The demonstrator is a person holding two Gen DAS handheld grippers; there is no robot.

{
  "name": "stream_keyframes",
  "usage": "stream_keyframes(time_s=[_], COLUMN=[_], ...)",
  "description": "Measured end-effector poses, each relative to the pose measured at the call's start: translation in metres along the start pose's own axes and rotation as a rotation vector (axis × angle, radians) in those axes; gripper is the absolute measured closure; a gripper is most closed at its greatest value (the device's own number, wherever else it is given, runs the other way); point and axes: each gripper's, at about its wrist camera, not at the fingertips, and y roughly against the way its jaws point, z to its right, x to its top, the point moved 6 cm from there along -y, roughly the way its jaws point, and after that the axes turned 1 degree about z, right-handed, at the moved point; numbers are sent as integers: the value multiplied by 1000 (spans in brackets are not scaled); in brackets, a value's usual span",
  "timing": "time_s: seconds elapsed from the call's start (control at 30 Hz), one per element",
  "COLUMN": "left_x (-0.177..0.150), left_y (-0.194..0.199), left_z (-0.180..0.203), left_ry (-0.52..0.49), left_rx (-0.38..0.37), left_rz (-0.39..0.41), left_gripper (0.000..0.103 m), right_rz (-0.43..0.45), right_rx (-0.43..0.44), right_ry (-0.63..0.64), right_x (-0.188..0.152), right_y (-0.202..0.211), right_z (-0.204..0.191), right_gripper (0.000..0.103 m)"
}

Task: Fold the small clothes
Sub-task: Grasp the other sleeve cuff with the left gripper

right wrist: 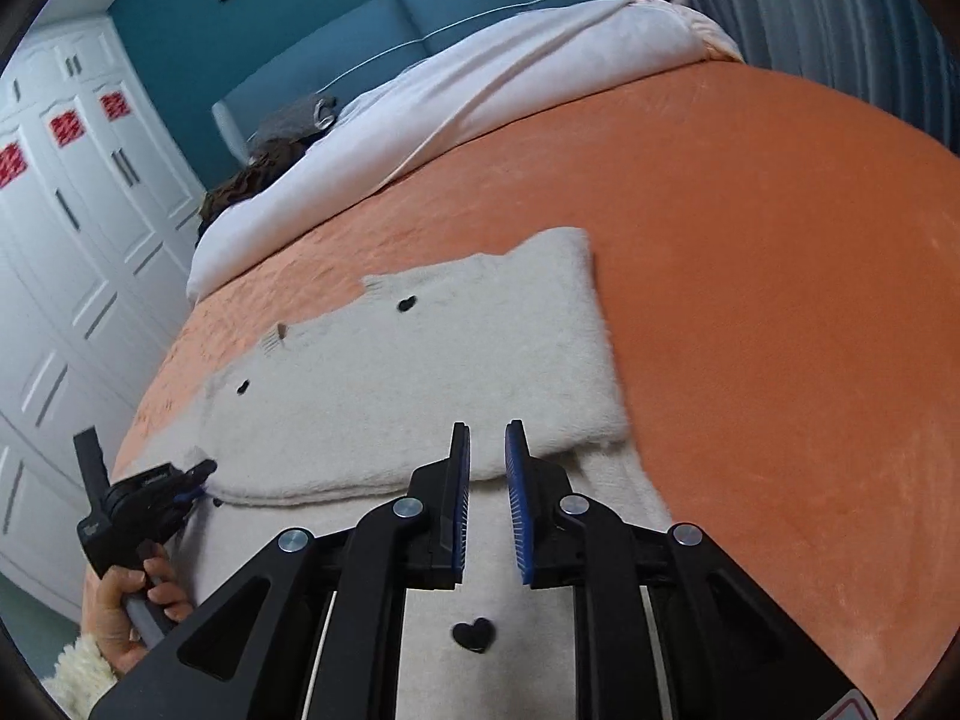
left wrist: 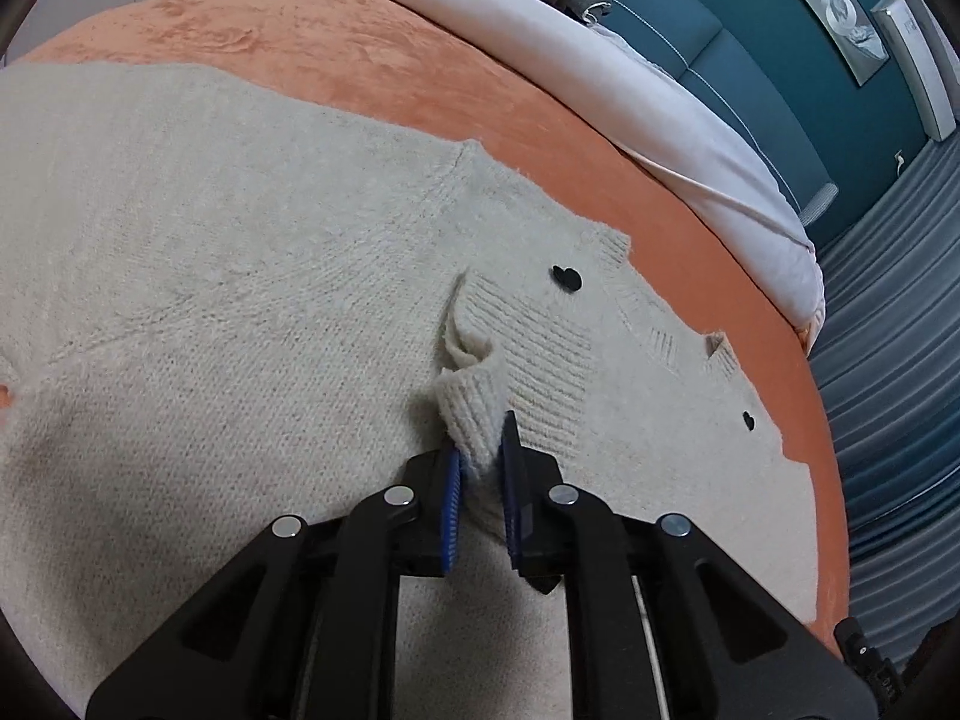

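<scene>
Cream knitted cardigan (right wrist: 420,360) with three visible black heart buttons (right wrist: 474,635) lies partly folded on the orange bed blanket (right wrist: 750,276). Left gripper (left wrist: 480,468) pinches its ribbed edge; right gripper (right wrist: 486,480) hovers above, jaws narrowly apart, holding nothing.

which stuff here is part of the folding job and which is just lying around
Part of the job:
- cream knit sweater with black heart buttons, partly folded
- left claw, shut on a sweater edge
- right claw, open above the sweater

Just lying about:
- orange blanket
- white duvet
- dark clothes near the headboard
- white wardrobe
</scene>
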Motion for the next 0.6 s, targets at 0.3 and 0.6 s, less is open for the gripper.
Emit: stream_keyframes(time_s=[0.3, 0.6], left_x=[-1, 15], left_y=[3, 65], left_z=[-7, -56], left_ry=[-22, 160], left_rx=[-31, -127], left_rz=[23, 100], left_gripper=[91, 78], right_rz=[-43, -43], right_rx=[-69, -72], right_ry=[-92, 28], right_x=[1, -25], right_y=[-43, -22], right_z=[32, -11], right_gripper=[101, 86])
